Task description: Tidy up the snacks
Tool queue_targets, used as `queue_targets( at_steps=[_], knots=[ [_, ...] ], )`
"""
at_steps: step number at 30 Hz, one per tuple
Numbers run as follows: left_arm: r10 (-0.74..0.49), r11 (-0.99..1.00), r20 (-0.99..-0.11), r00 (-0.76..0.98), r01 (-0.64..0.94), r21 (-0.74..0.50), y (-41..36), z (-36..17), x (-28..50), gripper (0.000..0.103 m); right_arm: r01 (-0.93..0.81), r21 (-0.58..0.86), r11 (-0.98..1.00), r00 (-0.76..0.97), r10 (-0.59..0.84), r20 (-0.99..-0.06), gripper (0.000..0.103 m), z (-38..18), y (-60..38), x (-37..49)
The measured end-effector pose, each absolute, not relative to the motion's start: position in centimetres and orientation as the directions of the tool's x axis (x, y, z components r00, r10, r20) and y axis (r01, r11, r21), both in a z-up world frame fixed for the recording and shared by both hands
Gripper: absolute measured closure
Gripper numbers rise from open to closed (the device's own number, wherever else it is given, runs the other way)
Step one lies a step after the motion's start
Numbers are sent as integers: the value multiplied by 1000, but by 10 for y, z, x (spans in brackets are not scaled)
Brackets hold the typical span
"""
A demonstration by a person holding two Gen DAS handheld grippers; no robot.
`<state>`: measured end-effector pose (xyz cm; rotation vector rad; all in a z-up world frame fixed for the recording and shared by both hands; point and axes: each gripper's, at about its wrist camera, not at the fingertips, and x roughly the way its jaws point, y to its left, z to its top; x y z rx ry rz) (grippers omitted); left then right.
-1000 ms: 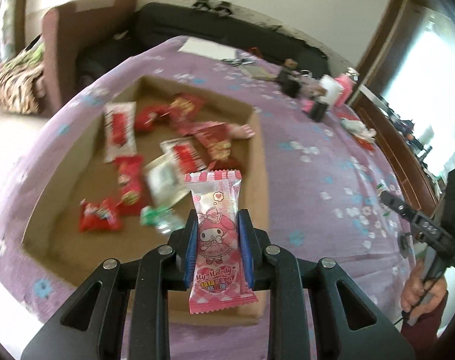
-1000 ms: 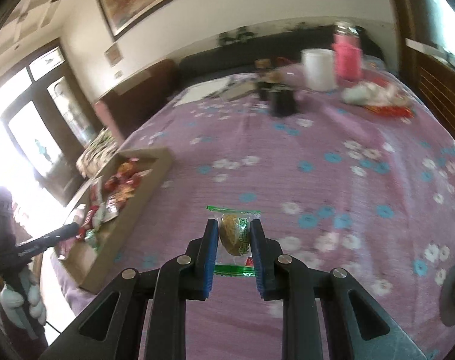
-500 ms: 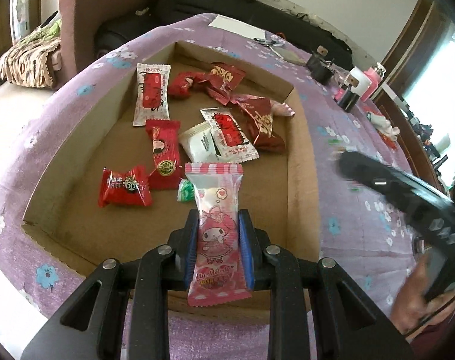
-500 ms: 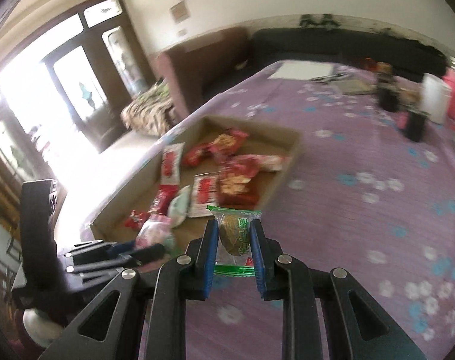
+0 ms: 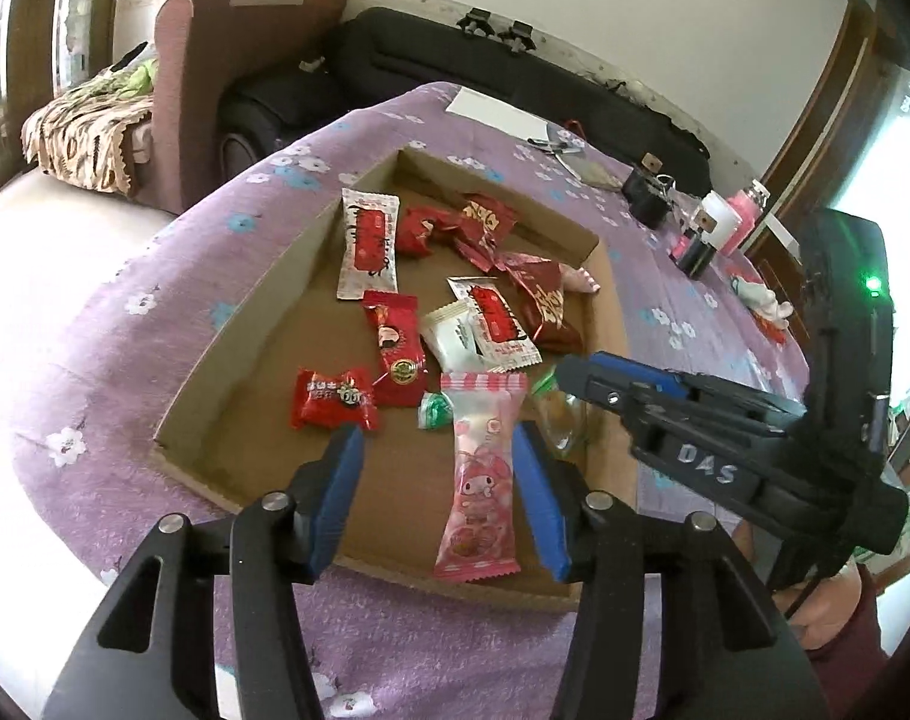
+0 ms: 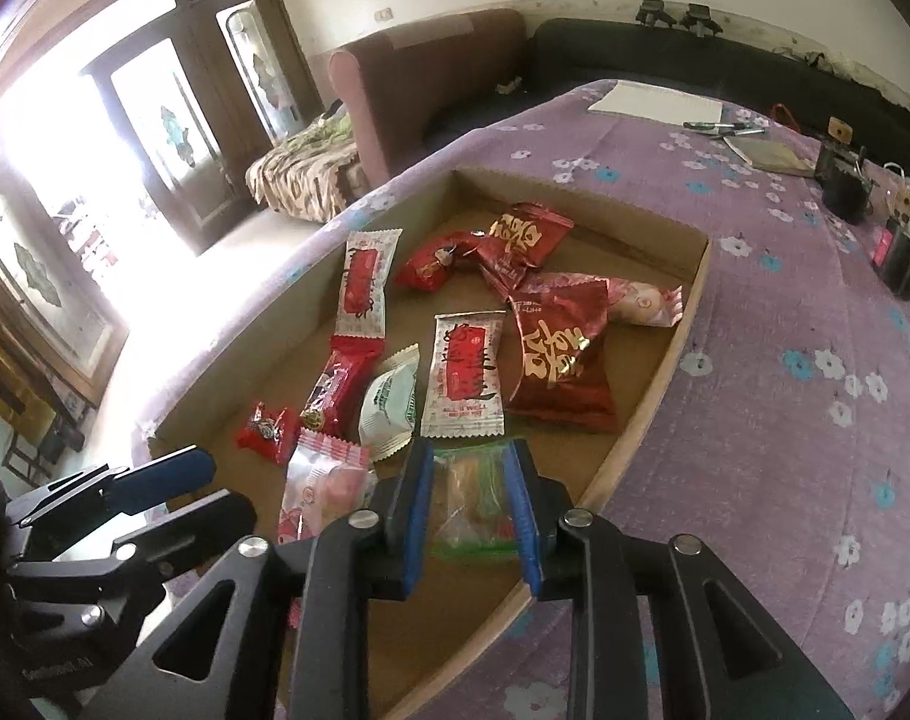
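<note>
A shallow cardboard tray [image 5: 257,324] sits on a bench draped in a purple flowered cloth [image 5: 113,360], holding a loose spread of wrapped snacks. At the tray's far end lie a long white-and-red packet [image 5: 369,243] and a cluster of red foil packets [image 5: 484,225]. Toward the tray's middle are a second white-and-red packet [image 5: 498,324], a white sachet [image 5: 453,336], a large dark-red packet with gold lettering [image 6: 561,354] and a pale pink wrapped sweet [image 6: 643,303] against the tray's right wall. Nearer the tray's front edge lie a red packet with a round seal [image 5: 398,348], a small red packet [image 5: 335,399] and a small green wrapped candy [image 5: 434,411].

The left gripper [image 5: 437,498] hangs over the tray's front edge, its jaws opening, both blue pads clear of a pink cartoon-printed packet [image 5: 481,480] that lies between them on the tray floor, its near end over the front wall. The right gripper [image 6: 469,510] hovers over the tray's front right corner, its jaws also opening, with a clear green-edged packet [image 6: 472,504] between the pads; the picture is too blurred to tell whether they still touch it. A hand [image 5: 826,612] grips the right tool's handle beyond the tray's right side.
</note>
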<state>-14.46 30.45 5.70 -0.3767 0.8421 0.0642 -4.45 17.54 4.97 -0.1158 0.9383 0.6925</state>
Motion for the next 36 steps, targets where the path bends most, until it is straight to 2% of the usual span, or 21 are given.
queue_targets(
  at_steps=[4, 5, 12, 17, 20, 23, 29, 30, 31, 32, 33, 34, 36],
  knots=[
    [-89, 927, -734, 673, -214, -309, 305, 58, -148, 53, -588, 195, 785, 438, 511, -740, 64, 64, 165, -52],
    [-84, 923, -730, 678, -222, -313, 306, 59, -149, 53, -584, 187, 790, 457, 510, -729, 63, 68, 161, -54],
    [21, 896, -679, 734, -316, -313, 331, 77, -171, 53, -614, 157, 773, 474, 520, -711, 64, 79, 168, -68],
    [86, 882, -666, 741, -368, -296, 346, 82, -184, 50, -654, 64, 754, 454, 459, -764, 72, 56, 205, -78],
    [89, 881, -667, 740, -372, -294, 347, 80, -185, 49, -686, 105, 720, 381, 478, -791, 73, 39, 225, -80],
    [97, 889, -669, 737, -367, -275, 343, 80, -184, 49, -716, 166, 677, 328, 538, -777, 73, 40, 230, -86],
    [198, 920, -644, 739, -367, -138, 312, 86, -179, 48, -646, 142, 750, 460, 531, -712, 70, 70, 183, -87],
    [226, 922, -636, 738, -373, -105, 306, 88, -177, 47, -631, 141, 763, 478, 525, -704, 69, 74, 174, -89],
    [257, 921, -629, 733, -382, -69, 299, 89, -176, 38, -612, 139, 778, 502, 519, -692, 63, 78, 163, -91],
    [296, 917, -621, 726, -397, -28, 292, 90, -174, 25, -598, 138, 790, 522, 515, -680, 55, 80, 154, -92],
    [319, 914, -613, 722, -406, -2, 286, 91, -174, 20, -580, 132, 804, 547, 505, -668, 51, 82, 146, -94],
    [337, 912, -603, 723, -409, 19, 281, 92, -174, 19, -560, 122, 819, 574, 491, -655, 43, 84, 139, -97],
    [350, 913, -597, 722, -405, 45, 272, 93, -172, 19, -537, 101, 837, 613, 470, -635, 38, 85, 127, -104]
  ],
)
